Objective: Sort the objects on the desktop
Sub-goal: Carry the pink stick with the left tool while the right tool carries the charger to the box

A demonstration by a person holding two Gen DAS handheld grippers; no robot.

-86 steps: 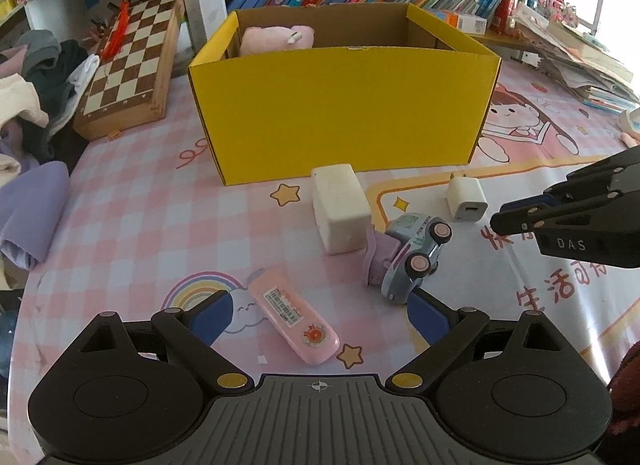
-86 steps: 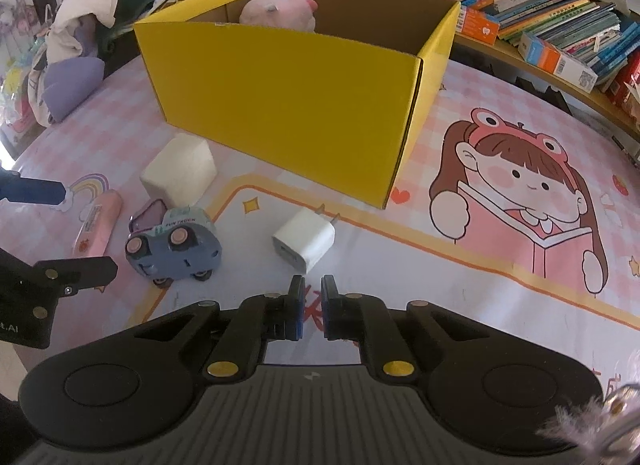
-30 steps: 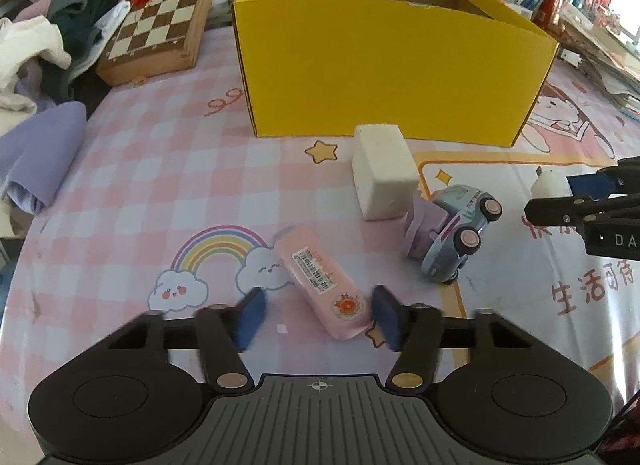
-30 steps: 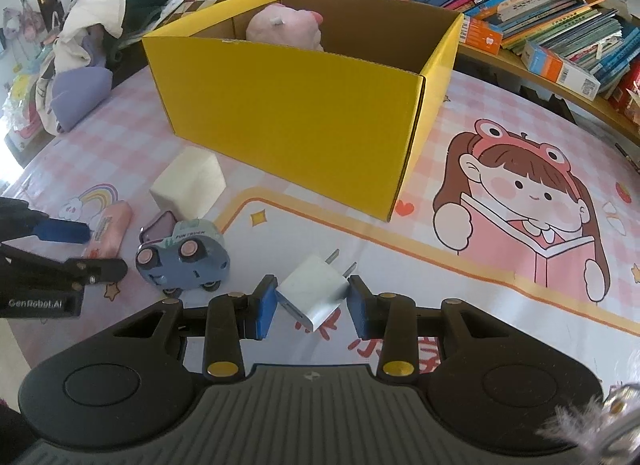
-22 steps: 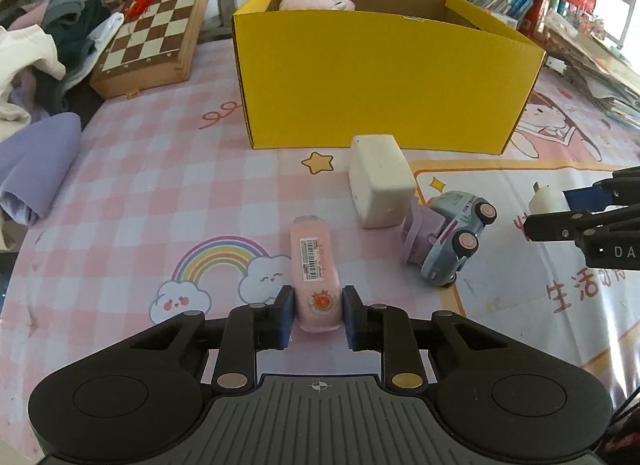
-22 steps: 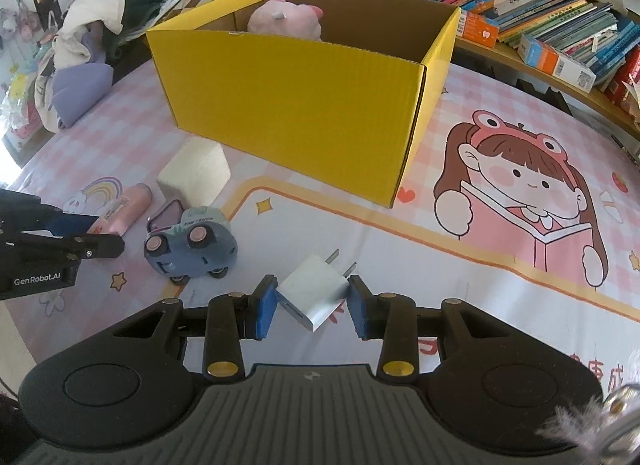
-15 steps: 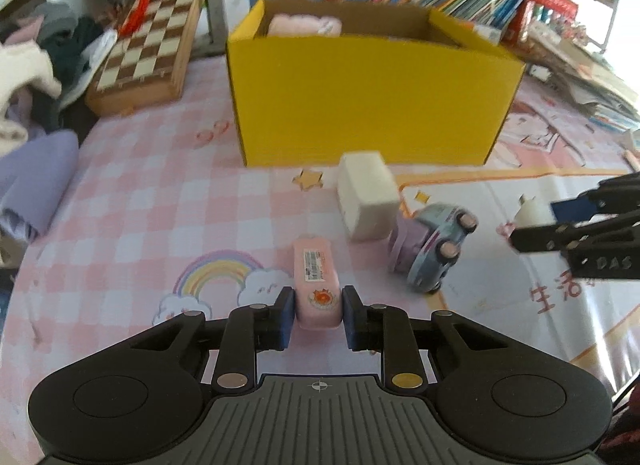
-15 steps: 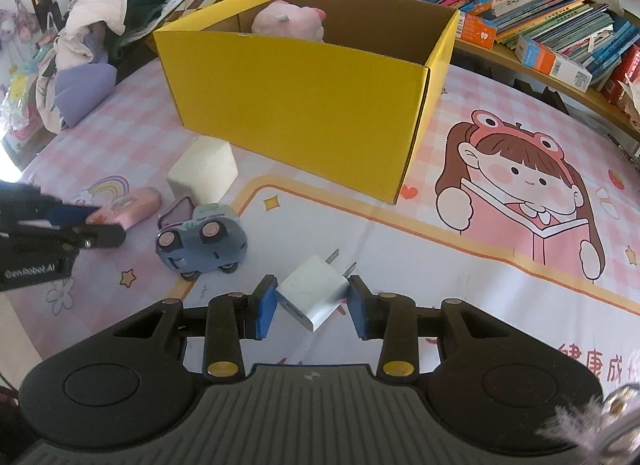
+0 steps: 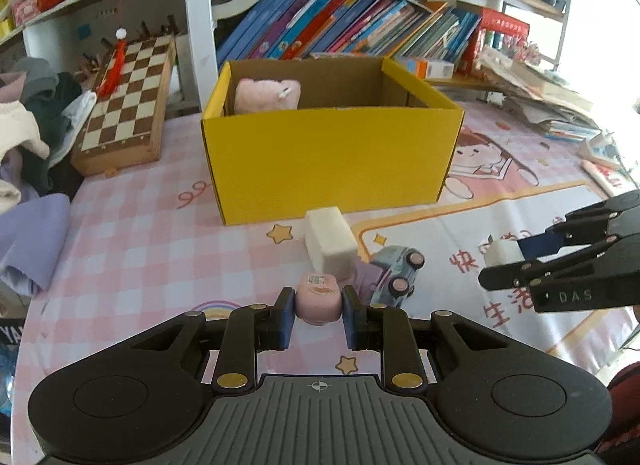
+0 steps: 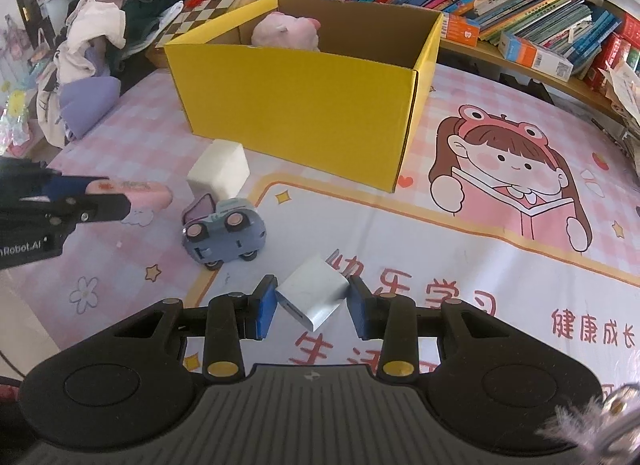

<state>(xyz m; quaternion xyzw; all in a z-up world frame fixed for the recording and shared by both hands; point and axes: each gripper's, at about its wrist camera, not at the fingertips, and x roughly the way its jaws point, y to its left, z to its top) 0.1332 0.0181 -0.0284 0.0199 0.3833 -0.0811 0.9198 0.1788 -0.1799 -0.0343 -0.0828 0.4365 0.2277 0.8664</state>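
Pink case (barcode label on top) sits clamped in left fingers; right fingers pinch white charger.

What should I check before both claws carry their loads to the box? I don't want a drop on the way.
1. Left claw shut on pink case: ok.
2. Right claw shut on charger: ok, though gripped at a skew.
3. Case lifted off the table: ok, it hangs above the cloth in the right view.
4. Box open on top: ok.
5. Room inside beside the plush: ok.
6. Toy car and foam block out of the path: cannot tell.
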